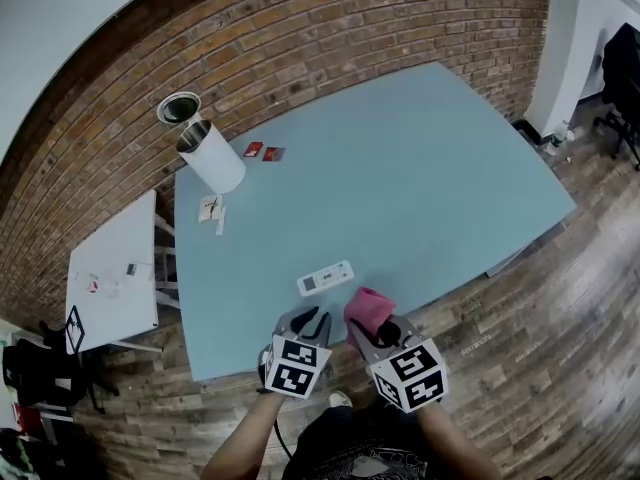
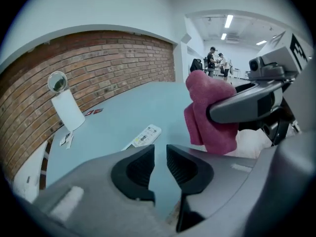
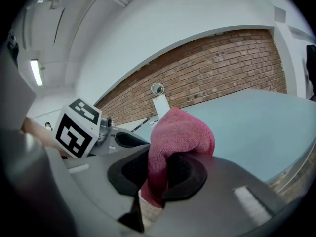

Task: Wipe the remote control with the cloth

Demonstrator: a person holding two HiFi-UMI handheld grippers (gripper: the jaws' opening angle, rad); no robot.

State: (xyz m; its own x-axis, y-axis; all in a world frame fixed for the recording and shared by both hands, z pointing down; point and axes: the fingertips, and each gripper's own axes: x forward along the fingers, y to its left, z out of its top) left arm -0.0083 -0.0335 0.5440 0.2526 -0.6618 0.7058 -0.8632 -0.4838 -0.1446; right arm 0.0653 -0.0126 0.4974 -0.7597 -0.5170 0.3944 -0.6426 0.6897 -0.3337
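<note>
The white remote control [image 1: 326,278] lies flat near the front edge of the light-blue table [image 1: 420,178]; in the left gripper view the remote control [image 2: 143,136] shows just beyond my jaws. My left gripper [image 1: 312,323] hovers just in front of it, its jaws a narrow gap apart with nothing between them [image 2: 160,158]. To its right, my right gripper [image 1: 382,330] is shut on a pink cloth [image 1: 368,308], which bunches up above the pads [image 3: 180,132]. From the left gripper view, the cloth [image 2: 210,110] hangs to the right of the remote, clear of it.
A white cylinder with a metal rim [image 1: 205,148] stands at the table's back left, with two small red cards [image 1: 264,152] and small white items [image 1: 212,210] close by. A white side table [image 1: 110,268] sits to the left. A brick wall [image 1: 330,38] backs the table.
</note>
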